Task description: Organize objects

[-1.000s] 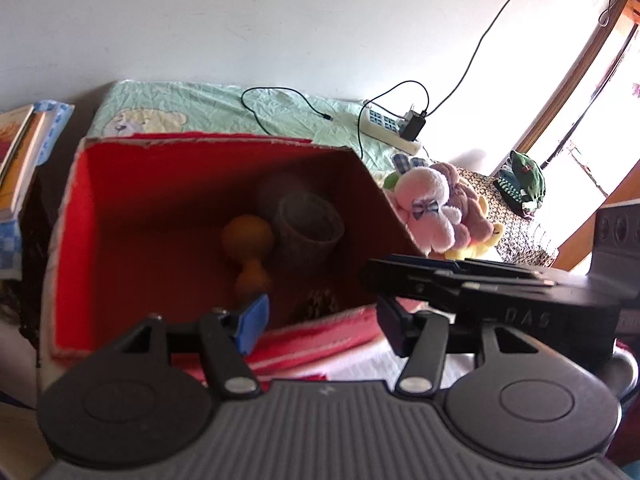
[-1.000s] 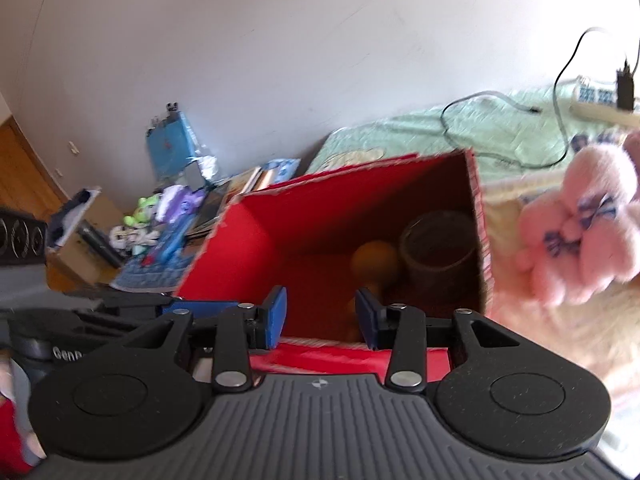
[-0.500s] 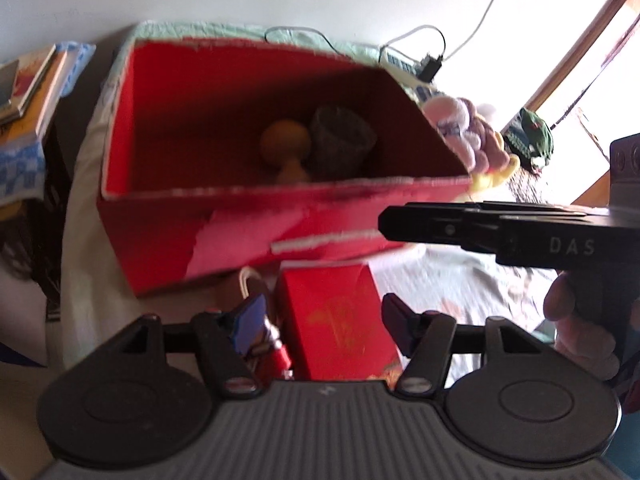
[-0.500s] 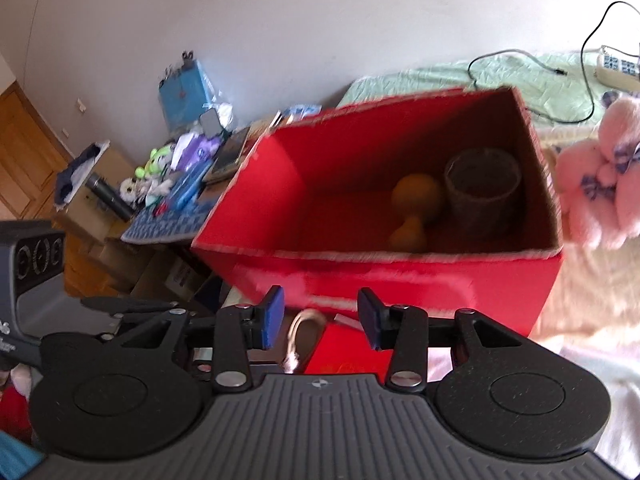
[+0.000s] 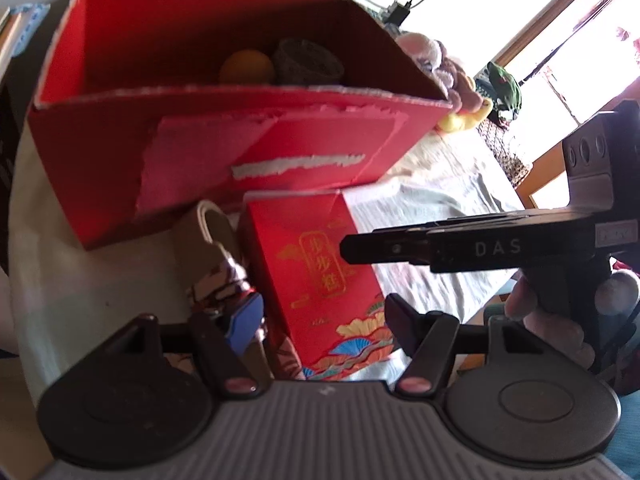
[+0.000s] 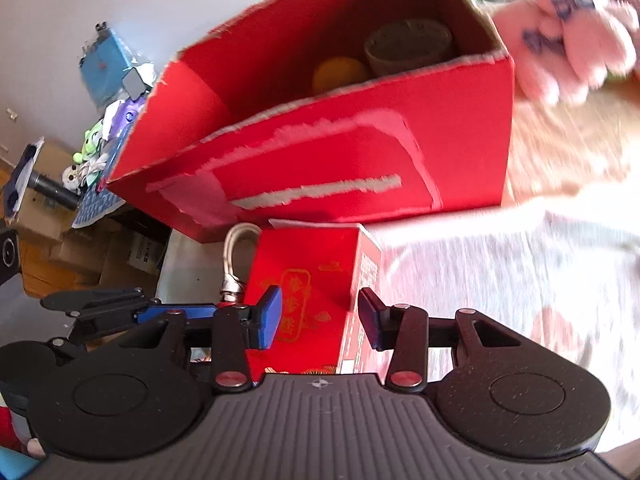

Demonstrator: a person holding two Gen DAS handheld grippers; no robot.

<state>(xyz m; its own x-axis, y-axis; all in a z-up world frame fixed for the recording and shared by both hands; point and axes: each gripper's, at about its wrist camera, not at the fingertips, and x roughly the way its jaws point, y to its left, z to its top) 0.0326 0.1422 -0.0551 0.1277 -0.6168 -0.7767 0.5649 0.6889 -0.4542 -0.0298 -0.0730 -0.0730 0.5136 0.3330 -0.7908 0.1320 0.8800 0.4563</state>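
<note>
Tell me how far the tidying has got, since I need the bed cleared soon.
Done: an orange object and a dark woven cup already sit inside the big red box. In hand: nothing; the left gripper and right gripper both hover open over the small red carton. Left: that carton, the patterned item with the beige loop beside it, and perhaps the pink plush.
</note>
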